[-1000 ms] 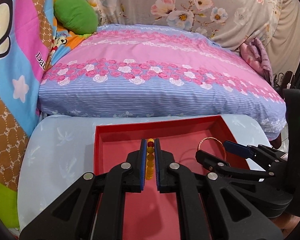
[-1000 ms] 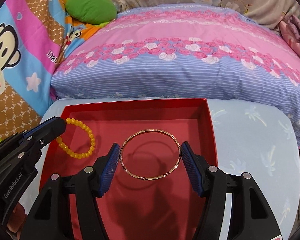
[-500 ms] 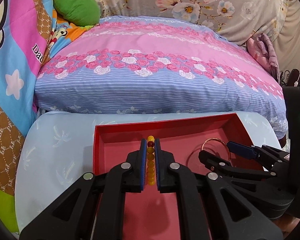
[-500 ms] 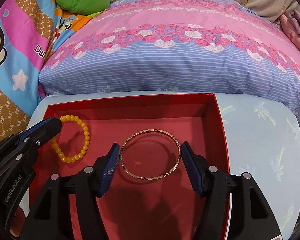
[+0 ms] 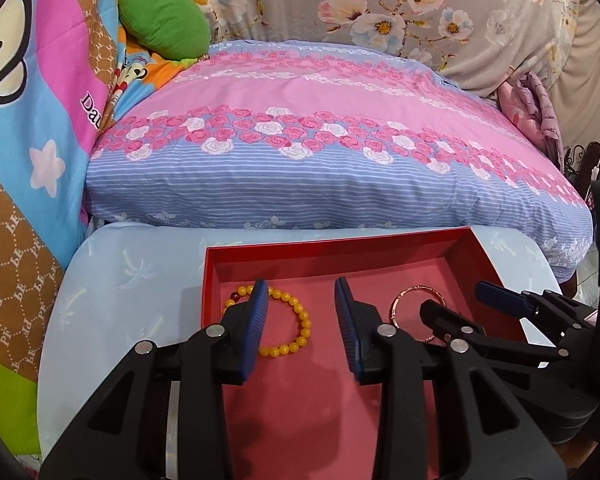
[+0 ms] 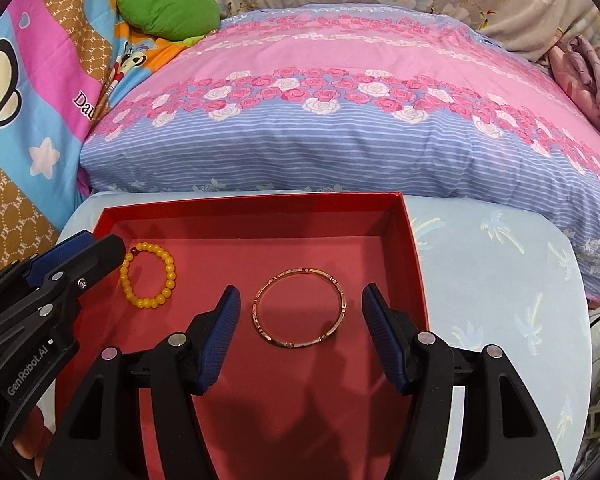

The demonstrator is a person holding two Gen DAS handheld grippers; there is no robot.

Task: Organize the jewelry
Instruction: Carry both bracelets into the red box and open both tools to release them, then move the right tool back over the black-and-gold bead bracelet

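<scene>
Beads (image 5: 296,326) dropped flat into tray (image 5: 340,246) as left gripper (image 5: 300,322) opens, its finger hiding part of them. Right gripper (image 6: 300,330) stands wide around bangle (image 6: 299,307), not touching.

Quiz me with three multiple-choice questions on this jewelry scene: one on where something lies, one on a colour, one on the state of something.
1. Where does the beaded bracelet lie?
A. On the striped pillow
B. In the red box, left of the metal bangle
C. On the pale blue cloth outside the box

2. What colour are most of the bracelet's beads?
A. Yellow
B. Green
C. White

3. How does the bangle stand with the right gripper?
A. Clamped tight between the pads
B. Hanging from one finger
C. Lying flat between the fingers with a gap on each side

Answers: B, as both pieces rest on the box floor with the beads to the left; A, as the beads are yellow apart from one dark red one; C, as the right wrist view shows box floor between the bangle and each pad.
</scene>
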